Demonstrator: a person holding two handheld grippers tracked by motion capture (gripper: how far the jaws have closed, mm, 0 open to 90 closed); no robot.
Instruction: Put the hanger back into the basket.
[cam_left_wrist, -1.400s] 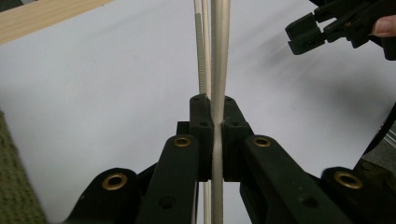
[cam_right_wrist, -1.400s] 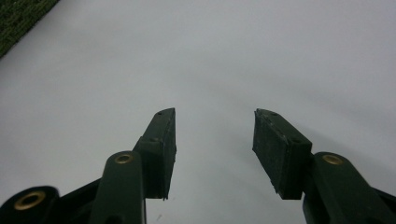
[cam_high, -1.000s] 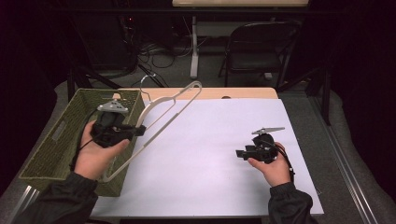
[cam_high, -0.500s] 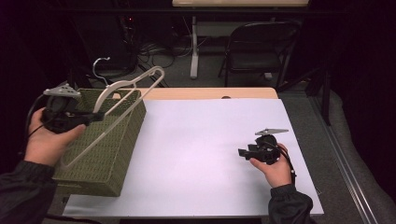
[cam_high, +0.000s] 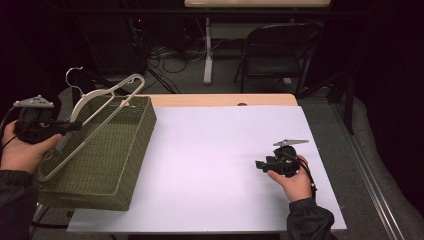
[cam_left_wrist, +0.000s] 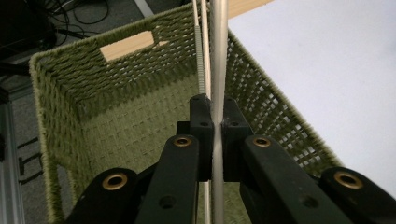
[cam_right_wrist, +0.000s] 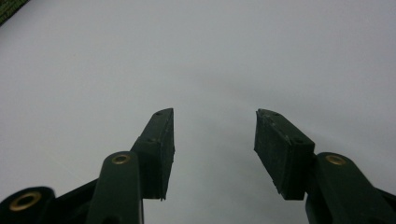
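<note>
Both jaws of the left gripper (cam_left_wrist: 212, 130) clamp the white hanger (cam_high: 95, 122), long axis slanting over the green wicker basket (cam_high: 107, 172); the right gripper (cam_right_wrist: 212, 154), well apart, gapes empty.

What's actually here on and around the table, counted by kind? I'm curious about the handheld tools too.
Clothes hangers: 1, the white hanger, clamped in the left tool
Woven baskets: 1, the green basket
Handheld tools: 2, the left tool and the right tool, which is open and empty
Folding chairs: 1, the black chair behind the table
Total: 5
</note>
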